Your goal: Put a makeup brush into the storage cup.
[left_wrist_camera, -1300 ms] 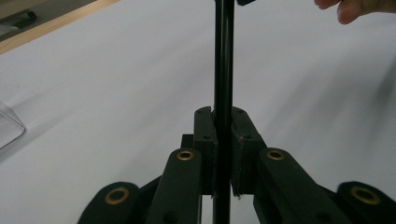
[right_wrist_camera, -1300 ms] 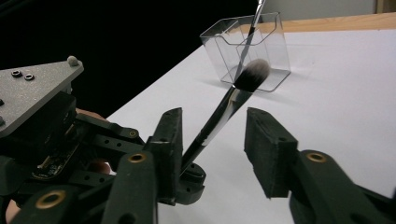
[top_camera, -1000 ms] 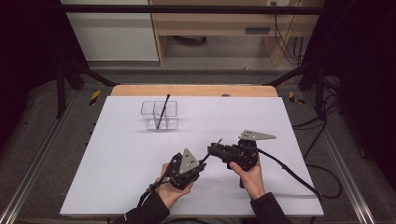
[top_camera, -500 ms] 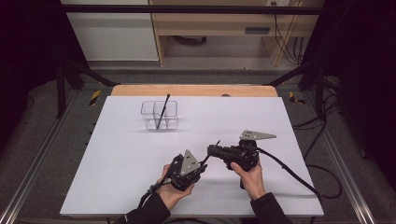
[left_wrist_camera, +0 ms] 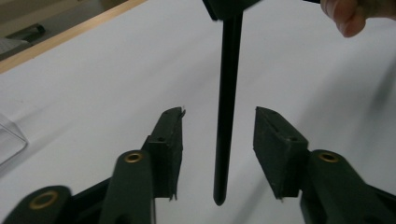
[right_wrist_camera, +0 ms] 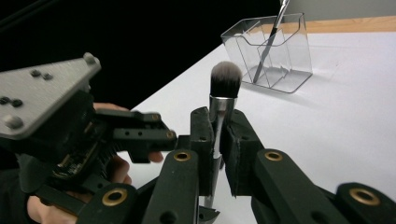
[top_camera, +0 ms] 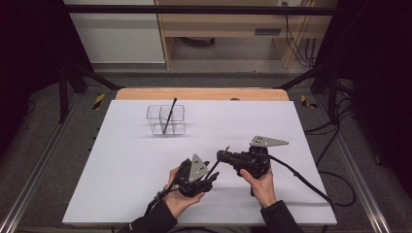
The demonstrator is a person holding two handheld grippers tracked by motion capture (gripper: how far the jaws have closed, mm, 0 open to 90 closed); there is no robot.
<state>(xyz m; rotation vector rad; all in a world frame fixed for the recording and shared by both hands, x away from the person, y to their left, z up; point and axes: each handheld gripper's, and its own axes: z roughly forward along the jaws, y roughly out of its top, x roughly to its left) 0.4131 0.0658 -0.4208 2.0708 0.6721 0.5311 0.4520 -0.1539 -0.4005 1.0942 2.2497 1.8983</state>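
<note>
My right claw squeezes the makeup brush by its silver neck. My left claw has just been opening, pads off the handle. The brush could tip and miss the clear holder.

From here I lose the makeup brush handle behind my right gripper's jaws at lower centre. In the left gripper view the top frame edge cuts off its bristle end.
</note>
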